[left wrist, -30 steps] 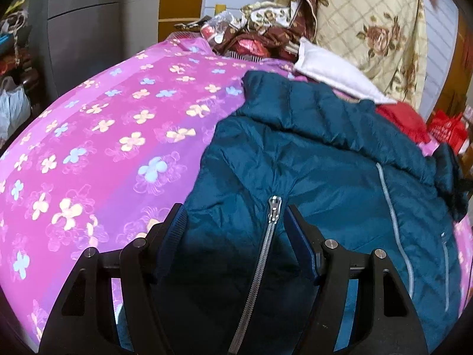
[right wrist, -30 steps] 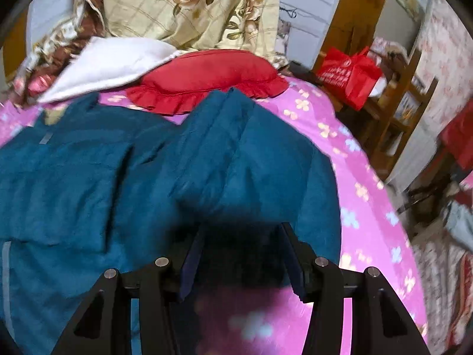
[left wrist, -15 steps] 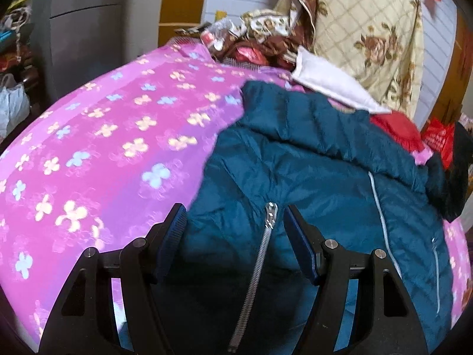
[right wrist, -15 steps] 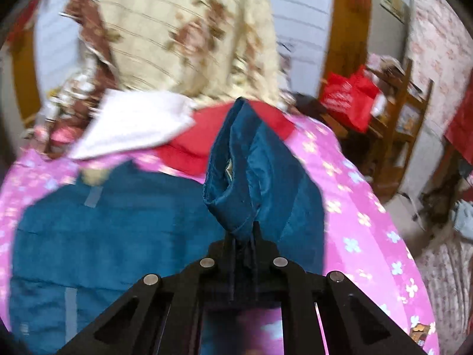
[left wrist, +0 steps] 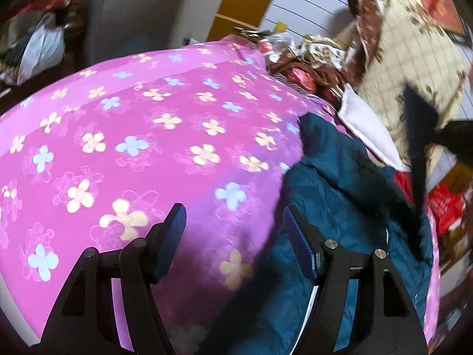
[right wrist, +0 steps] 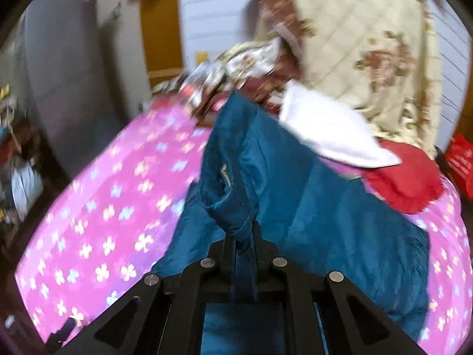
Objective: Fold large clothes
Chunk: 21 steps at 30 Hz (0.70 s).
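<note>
A: Right gripper [right wrist: 242,236], pressed together on a bunched fold of the teal jacket [right wrist: 295,195]; fabric rising from the pinch in a peak, the remainder draped down to the sheet [right wrist: 103,207].

B: And the left?

A: Left gripper [left wrist: 233,236], spread wide, nothing between the fingers [left wrist: 173,236]. Hovering above the pink flowered sheet [left wrist: 133,148], right finger at the jacket's near edge, left finger over bare sheet.

B: Jacket's place?

A: On the bed, right half of the left view [left wrist: 348,207], spread over the sheet. Quilted, teal, a pale zipper line [left wrist: 310,301] just visible by the right finger. Lifted part dark and blurred at the far right of that view.

B: Beyond it?

A: White pillow [right wrist: 331,130] touching the jacket's far edge, red cushion [right wrist: 405,177] just beside it on the right. Cream rose-patterned quilt [right wrist: 369,44] propped upright behind both. Jumble of brown and patterned cloth [left wrist: 310,59] at the head of the bed.

B: Room edges?

A: Grey cabinet [right wrist: 65,68] at left, red bag [right wrist: 461,162] at far right. Both views blurred; finer detail not legible.
</note>
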Tool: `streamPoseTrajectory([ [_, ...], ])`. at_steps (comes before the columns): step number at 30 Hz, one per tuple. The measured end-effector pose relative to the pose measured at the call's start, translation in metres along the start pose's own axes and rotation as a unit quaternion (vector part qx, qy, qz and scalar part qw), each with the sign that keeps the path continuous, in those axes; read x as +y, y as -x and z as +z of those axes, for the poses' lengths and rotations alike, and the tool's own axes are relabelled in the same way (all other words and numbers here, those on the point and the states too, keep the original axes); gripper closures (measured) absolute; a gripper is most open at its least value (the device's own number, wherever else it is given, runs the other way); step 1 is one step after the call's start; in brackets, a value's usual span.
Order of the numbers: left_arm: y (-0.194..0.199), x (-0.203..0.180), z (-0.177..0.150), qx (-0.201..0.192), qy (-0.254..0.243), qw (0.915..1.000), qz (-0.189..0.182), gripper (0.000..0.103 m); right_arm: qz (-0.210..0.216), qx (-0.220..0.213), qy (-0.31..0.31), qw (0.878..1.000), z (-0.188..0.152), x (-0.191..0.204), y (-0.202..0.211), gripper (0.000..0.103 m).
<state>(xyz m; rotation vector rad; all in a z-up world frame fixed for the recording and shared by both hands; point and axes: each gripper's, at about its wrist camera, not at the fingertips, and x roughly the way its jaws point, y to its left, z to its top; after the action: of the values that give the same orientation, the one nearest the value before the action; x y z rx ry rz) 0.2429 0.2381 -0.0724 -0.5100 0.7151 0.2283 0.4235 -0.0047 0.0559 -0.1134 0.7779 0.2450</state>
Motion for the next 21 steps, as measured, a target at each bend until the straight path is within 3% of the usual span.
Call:
streamPoseTrajectory([
  [4, 0.000, 0.008, 0.007, 0.000, 0.014, 0.9999, 0.000, 0.035, -0.026, 0.058, 0.033, 0.997, -0.026, 0.038, -0.070, 0.096],
  [8, 0.000, 0.009, 0.010, -0.001, 0.012, 0.9999, 0.004, 0.035, -0.049, 0.103, 0.052, 0.992, -0.049, 0.049, -0.114, 0.095],
  [11, -0.003, 0.007, 0.010, 0.005, 0.008, 1.0000, 0.001, 0.035, -0.067, 0.116, 0.070, 0.988, -0.056, 0.053, -0.126, 0.085],
  [13, -0.004, 0.005, 0.011, 0.010, 0.008, 0.9999, -0.001, 0.035, -0.053, 0.112, 0.084, 0.989, -0.060, 0.059, -0.116, 0.055],
  [17, -0.005, 0.005, 0.012, 0.012, 0.011, 0.9999, 0.000, 0.035, -0.020, 0.063, 0.118, 0.991, -0.069, 0.073, -0.074, 0.051],
  [21, -0.006, 0.008, 0.012, 0.019, 0.018, 0.9996, -0.003, 0.035, -0.051, -0.003, 0.094, 0.994, -0.060, 0.061, -0.049, 0.051],
])
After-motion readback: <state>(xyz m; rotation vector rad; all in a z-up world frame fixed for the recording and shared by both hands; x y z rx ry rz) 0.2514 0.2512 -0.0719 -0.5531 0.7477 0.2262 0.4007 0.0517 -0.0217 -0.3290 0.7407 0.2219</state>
